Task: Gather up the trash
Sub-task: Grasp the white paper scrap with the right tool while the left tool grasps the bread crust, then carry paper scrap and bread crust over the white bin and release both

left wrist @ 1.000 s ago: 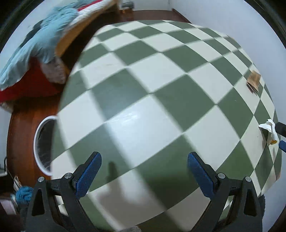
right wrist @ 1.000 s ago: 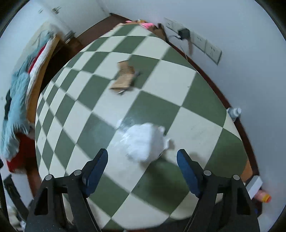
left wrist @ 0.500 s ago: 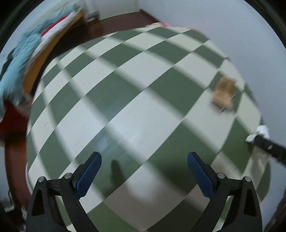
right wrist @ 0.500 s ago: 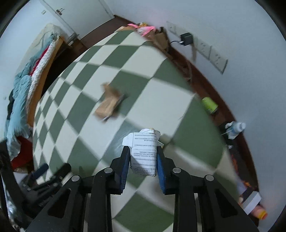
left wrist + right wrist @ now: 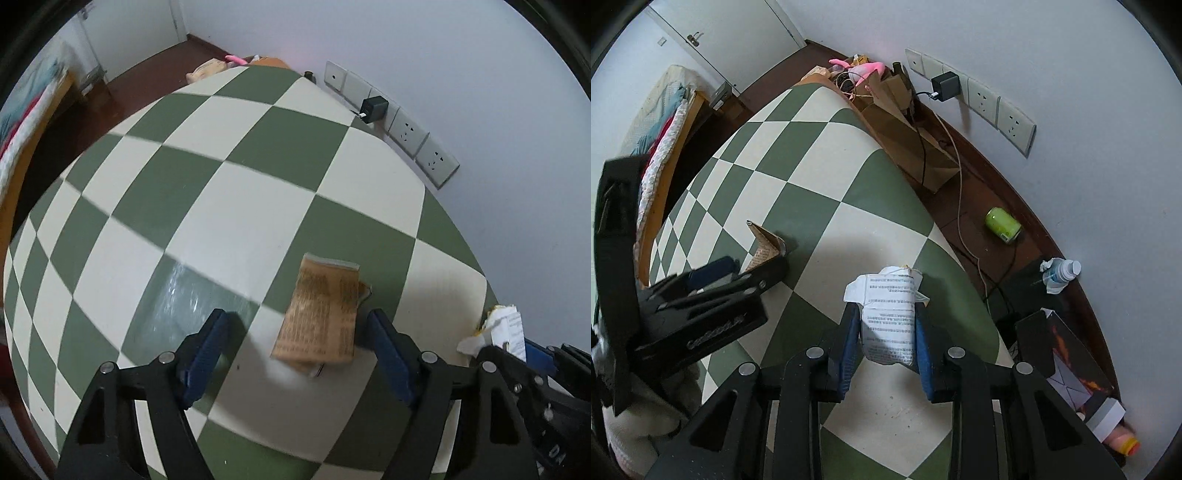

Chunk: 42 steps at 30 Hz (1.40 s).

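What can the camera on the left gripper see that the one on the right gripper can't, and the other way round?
Only the left view shows the brown packet's printed face, lying between the open left gripper's fingers. Only the right view shows the green can, water bottle and door. Both show the checkered mat, wall sockets, black charger, and the white paper shut in the right gripper.

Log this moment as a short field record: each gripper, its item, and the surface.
left gripper: open, straddling the brown printed paper, not closed on it
right gripper: shut on white crumpled paper
brown printed paper: lying on the checkered mat
white crumpled paper: held above the mat
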Tool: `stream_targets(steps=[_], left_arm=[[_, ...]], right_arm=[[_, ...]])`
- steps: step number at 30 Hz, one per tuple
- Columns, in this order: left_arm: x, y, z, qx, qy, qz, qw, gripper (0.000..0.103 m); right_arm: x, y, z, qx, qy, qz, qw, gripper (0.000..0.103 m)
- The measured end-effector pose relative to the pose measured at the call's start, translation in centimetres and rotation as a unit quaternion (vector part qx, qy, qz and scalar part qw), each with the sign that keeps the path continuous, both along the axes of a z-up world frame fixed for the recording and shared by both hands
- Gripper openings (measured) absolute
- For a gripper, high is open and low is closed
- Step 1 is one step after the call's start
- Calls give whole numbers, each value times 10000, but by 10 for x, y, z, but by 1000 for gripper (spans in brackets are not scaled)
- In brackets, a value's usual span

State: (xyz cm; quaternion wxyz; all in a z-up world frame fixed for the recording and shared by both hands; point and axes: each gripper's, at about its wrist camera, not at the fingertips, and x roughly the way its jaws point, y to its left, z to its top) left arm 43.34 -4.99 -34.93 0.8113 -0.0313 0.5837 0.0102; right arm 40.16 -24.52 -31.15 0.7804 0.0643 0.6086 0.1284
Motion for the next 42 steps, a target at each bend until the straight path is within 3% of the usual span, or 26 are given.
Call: stream_targets(steps=[1, 2, 3, 4, 12, 21, 27, 34, 42], left_arm=[[-2, -1, 1, 89, -27, -27, 10000, 68], [-3, -2, 3, 93, -95, -52, 9999, 56], [-5, -2, 5, 106, -147, -80, 9998, 37], [-6, 4, 7, 128, -160, -90, 9997, 33], [-32, 28, 19, 437, -340, 263, 9981, 33], [-117, 71, 88, 627, -1006, 933, 9886, 33], [-179, 121, 133, 699, -1385, 1478, 9768, 33], [-262, 189, 174, 888, -1678, 2222, 9563, 33], [-365, 275, 165, 915, -1493, 3239, 9298, 33]], right_arm=[[-1, 1, 0, -11, -7, 1, 10000, 30], [-1, 1, 0, -17, -11, 9, 10000, 30], [-1, 2, 0, -41, -29, 30, 10000, 30], [-2, 2, 1, -56, -42, 37, 10000, 30], [-13, 13, 7, -89, -160, 149, 9997, 30], [-51, 56, 38, -130, -596, 722, 9955, 30], [-90, 108, 81, 118, -937, 1294, 9871, 30], [-150, 194, 130, 599, -1173, 2114, 9685, 30], [-238, 322, 144, 886, -1055, 3159, 9387, 30]])
